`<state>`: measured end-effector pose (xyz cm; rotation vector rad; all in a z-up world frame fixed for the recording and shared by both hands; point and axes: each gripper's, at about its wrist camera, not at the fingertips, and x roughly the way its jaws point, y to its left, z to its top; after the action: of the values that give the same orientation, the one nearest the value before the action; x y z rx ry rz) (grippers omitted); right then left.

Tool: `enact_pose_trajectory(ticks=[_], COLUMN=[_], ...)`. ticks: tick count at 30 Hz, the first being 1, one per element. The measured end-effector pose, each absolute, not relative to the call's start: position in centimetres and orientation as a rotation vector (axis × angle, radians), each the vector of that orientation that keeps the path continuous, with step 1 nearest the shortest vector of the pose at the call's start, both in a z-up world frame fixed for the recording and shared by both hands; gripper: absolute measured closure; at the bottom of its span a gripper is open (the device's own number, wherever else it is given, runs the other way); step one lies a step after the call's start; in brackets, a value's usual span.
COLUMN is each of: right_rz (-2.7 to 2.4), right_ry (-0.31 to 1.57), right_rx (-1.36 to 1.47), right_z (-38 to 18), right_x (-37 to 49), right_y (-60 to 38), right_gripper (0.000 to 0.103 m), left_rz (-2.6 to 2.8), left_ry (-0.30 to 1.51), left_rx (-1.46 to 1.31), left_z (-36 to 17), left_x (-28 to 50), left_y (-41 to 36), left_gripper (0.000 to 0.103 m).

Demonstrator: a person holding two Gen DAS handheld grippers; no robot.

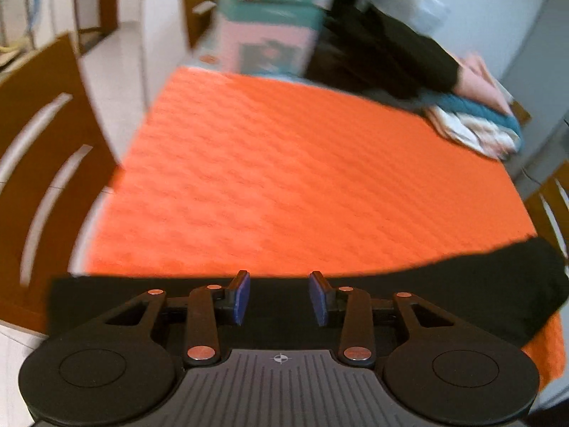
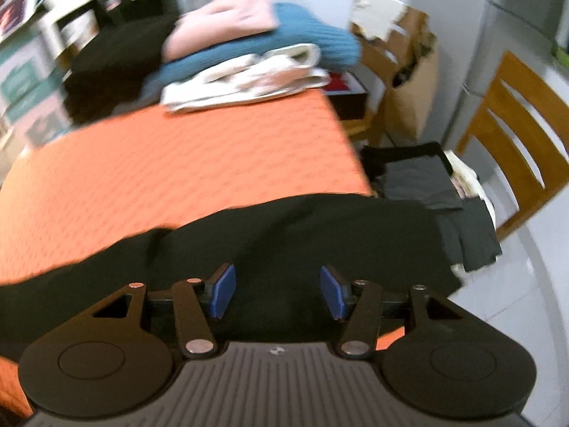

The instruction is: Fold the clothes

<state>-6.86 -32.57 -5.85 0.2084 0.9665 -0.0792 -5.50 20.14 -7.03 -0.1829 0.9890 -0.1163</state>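
A black garment lies along the near edge of the orange quilted table cover. In the left wrist view my left gripper hovers over the garment's edge, open, nothing between its blue pads. In the right wrist view the same black garment spreads across the near right corner of the orange cover. My right gripper stands open above it, its blue pads wide apart. Both views are motion-blurred.
A stack of folded clothes, pink, teal and cream, sits at the far corner. Dark clothes lie piled off the table's right edge. Wooden chairs flank the table. Boxes stand behind.
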Motion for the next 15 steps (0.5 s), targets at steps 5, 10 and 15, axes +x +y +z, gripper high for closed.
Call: enact_pose_trajectory(ticks=[5,10,15], right_rz=[-0.104,-0.132,-0.16], right_ry=[0.975,1.0,1.024], right_rx=[0.344,0.466,0.589], right_z=[-6.7,-8.6,-10.4], right_x=[-5.0,-2.5,0.0], right_y=[-39.0,-43.4,-47.9], right_gripper=[0.044,0.044,0.044], left_rz=[-0.148,-0.169,-0.185], left_ry=[1.031,1.049,1.093], left_rx=[-0.18,-0.207,-0.226], left_z=[-8.2,-8.8,-9.5], left_x=[-4.7,-4.0,-3.8], left_y=[14.0,9.9,7.4], left_gripper=[0.062,0.062,0.062])
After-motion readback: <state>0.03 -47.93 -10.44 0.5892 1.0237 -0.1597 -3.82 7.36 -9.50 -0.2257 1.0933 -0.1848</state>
